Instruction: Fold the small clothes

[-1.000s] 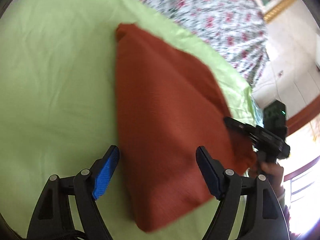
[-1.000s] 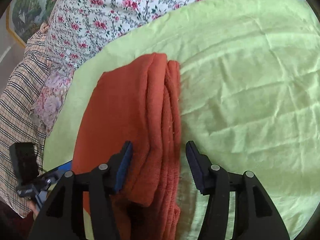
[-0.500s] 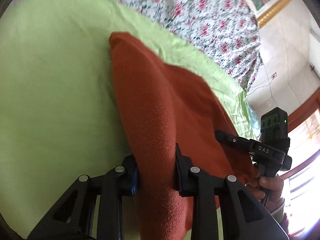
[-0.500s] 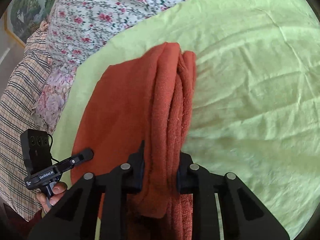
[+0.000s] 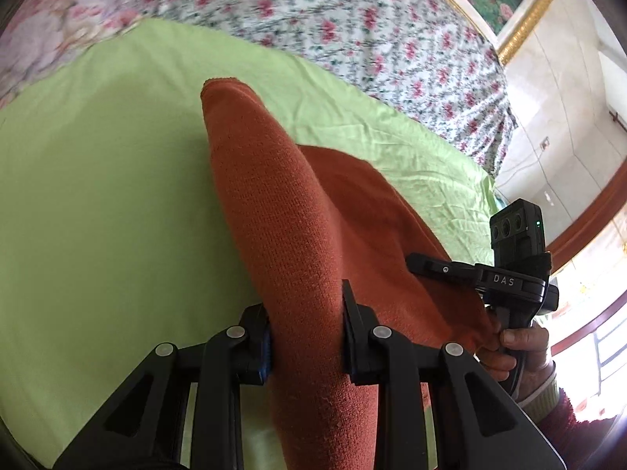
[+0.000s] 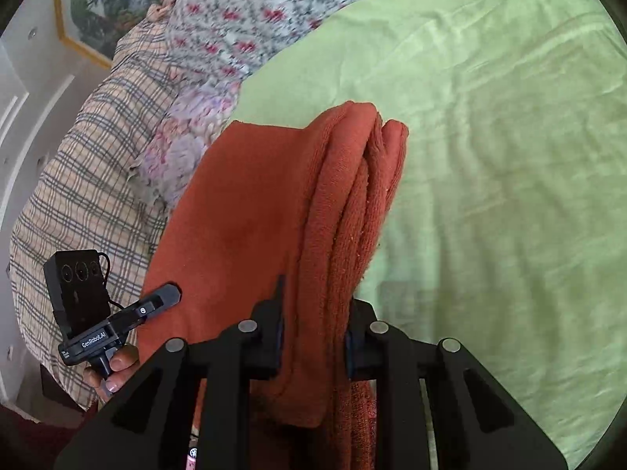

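A folded rust-orange knit garment [image 5: 298, 227] lies over a light green sheet [image 5: 98, 203] and is lifted at its near edge. My left gripper [image 5: 305, 337] is shut on one near edge of it. My right gripper [image 6: 313, 337] is shut on the other near edge, where the stacked folds [image 6: 352, 203] show as several layers. Each gripper shows in the other's view: the right one at the right of the left wrist view [image 5: 509, 274], the left one at the lower left of the right wrist view [image 6: 102, 313]. The garment's underside is hidden.
A floral bedspread [image 5: 352, 19] lies beyond the green sheet. A plaid cloth [image 6: 78, 180] and a pale flowered pillow [image 6: 180, 149] sit at the left in the right wrist view. A framed picture [image 6: 98, 4] hangs on the wall.
Both grippers went from open beside the garment's near edge to shut on it. The garment has risen off the sheet and hangs bunched between them.
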`<state>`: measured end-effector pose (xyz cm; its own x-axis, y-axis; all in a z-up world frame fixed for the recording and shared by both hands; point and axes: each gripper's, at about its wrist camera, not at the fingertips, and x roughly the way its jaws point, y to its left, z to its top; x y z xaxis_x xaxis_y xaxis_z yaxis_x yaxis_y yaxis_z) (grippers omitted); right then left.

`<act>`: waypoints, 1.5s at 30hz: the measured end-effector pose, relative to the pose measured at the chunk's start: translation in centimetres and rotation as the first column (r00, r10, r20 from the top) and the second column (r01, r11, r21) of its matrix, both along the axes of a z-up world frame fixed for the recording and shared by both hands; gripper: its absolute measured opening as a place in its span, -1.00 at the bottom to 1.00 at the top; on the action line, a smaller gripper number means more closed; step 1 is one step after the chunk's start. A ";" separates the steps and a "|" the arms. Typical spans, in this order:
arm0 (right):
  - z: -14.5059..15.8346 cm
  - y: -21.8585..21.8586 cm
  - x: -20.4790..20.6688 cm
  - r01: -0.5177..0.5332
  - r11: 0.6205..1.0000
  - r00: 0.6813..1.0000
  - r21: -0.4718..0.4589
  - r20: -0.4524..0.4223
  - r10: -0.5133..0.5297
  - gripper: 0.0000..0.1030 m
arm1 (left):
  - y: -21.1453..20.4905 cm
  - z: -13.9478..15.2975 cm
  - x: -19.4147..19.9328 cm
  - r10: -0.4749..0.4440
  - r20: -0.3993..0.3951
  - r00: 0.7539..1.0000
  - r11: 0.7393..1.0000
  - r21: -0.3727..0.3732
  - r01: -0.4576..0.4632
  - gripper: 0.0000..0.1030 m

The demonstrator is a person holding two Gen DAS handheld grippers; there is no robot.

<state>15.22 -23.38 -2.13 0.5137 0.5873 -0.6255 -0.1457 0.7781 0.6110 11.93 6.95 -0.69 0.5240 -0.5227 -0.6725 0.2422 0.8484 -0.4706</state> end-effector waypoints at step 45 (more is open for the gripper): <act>-0.1 1.3 2.4 0.179 0.940 0.984 -0.292 0.068 -0.166 -0.78 | 1.2 -3.2 0.6 0.187 -0.089 0.978 0.972 0.161 -0.172 0.30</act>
